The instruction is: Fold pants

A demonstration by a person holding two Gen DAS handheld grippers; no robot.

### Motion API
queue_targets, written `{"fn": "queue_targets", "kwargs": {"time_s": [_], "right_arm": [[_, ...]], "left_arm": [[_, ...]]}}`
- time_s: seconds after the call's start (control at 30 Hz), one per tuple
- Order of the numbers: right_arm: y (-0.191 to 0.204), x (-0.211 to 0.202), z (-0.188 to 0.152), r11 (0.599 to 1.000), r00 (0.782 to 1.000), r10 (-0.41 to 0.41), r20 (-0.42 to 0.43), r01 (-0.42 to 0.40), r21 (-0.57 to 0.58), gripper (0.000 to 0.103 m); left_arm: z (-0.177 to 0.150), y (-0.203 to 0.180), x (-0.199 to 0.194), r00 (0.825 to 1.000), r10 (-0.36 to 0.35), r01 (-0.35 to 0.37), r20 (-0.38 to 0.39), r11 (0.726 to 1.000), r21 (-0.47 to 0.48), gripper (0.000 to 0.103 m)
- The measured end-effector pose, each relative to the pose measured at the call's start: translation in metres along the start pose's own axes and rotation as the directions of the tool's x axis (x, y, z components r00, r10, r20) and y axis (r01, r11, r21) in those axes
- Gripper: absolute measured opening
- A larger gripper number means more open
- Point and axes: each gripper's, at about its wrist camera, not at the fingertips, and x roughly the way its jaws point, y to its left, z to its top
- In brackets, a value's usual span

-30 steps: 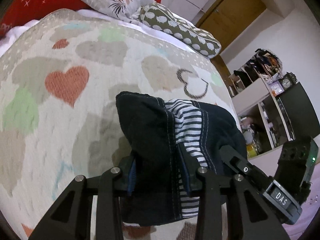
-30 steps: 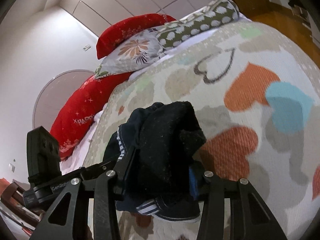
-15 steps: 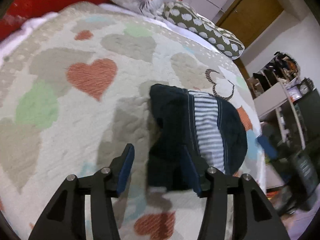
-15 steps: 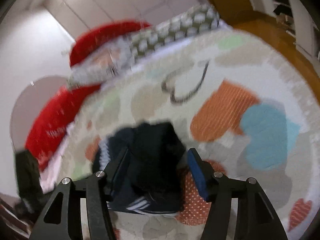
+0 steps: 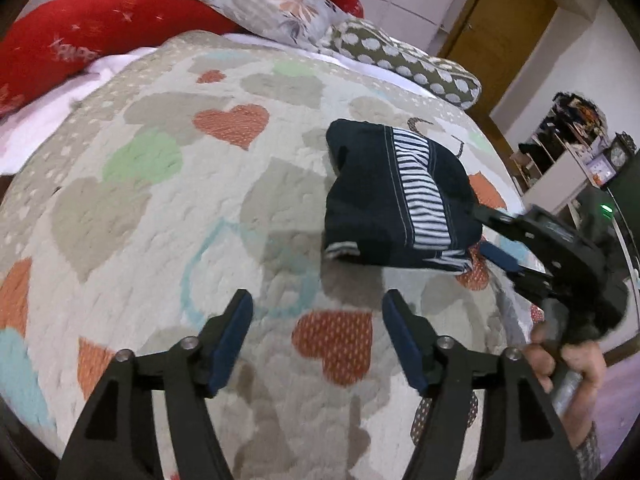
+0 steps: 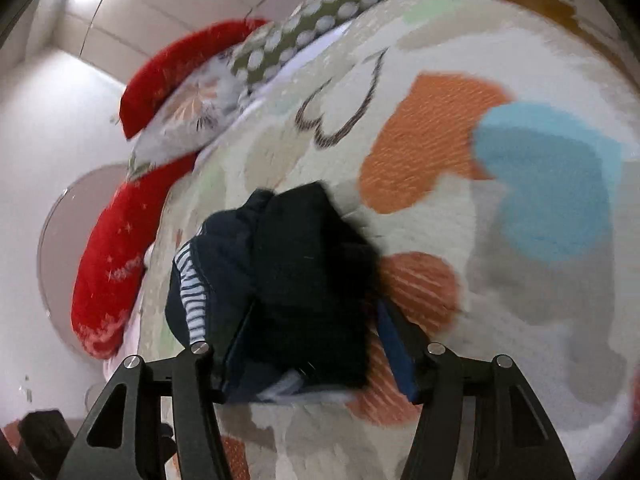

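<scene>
Heart-print quilt [image 5: 152, 208] carries folded pants [image 5: 396, 200]; left tool [image 5: 316, 332] apart; right tool [image 6: 316, 344] apart astride pants.

We see a folded bundle of dark navy pants [image 5: 372, 208] with a white-and-navy striped band and pale stitching. Under it lies a cream quilted bedspread [image 5: 160, 216] patterned with orange, green, light blue and taupe hearts. Behind it sit a red plush cushion [image 5: 80, 36] with pale specks, a grey floral pillow [image 5: 276, 12] and an olive pillow with white spots [image 5: 404, 64]. We note black grippers with blue pads [image 5: 230, 340].
</scene>
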Motion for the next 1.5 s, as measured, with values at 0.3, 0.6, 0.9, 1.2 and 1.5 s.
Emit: {"fn": "queue_targets", "kwargs": {"time_s": [0.3,0.6,0.9,1.2,1.5], "right_arm": [[-0.002,-0.087,-0.075,0.994,0.982,-0.049,0.184,0.066,-0.083,0.068],[0.001,-0.128,-0.117,0.971,0.947,-0.167,0.275,0.207,-0.123,0.07],[0.034,-0.167,-0.146,0.959,0.927,-0.139,0.348,0.214,-0.185,0.076],[0.041,-0.166,-0.16,0.95,0.927,-0.152,0.343,0.233,-0.208,0.078],[0.039,-0.161,-0.168,0.93,0.921,-0.192,0.34,0.281,-0.236,0.078]], "left_arm": [[-0.04,-0.024,-0.043,0.984,0.08,-0.091,0.156,0.994,0.063,0.071],[-0.063,-0.054,-0.109,0.921,0.068,-0.129,0.383,0.982,0.135,0.091],[-0.092,-0.065,-0.194,0.75,0.07,-0.202,0.658,0.971,0.126,0.103],[-0.086,-0.07,-0.178,0.875,0.021,-0.128,0.484,0.974,0.188,0.103],[-0.085,-0.057,-0.137,0.946,0.092,-0.144,0.311,0.978,0.149,0.103]]}}
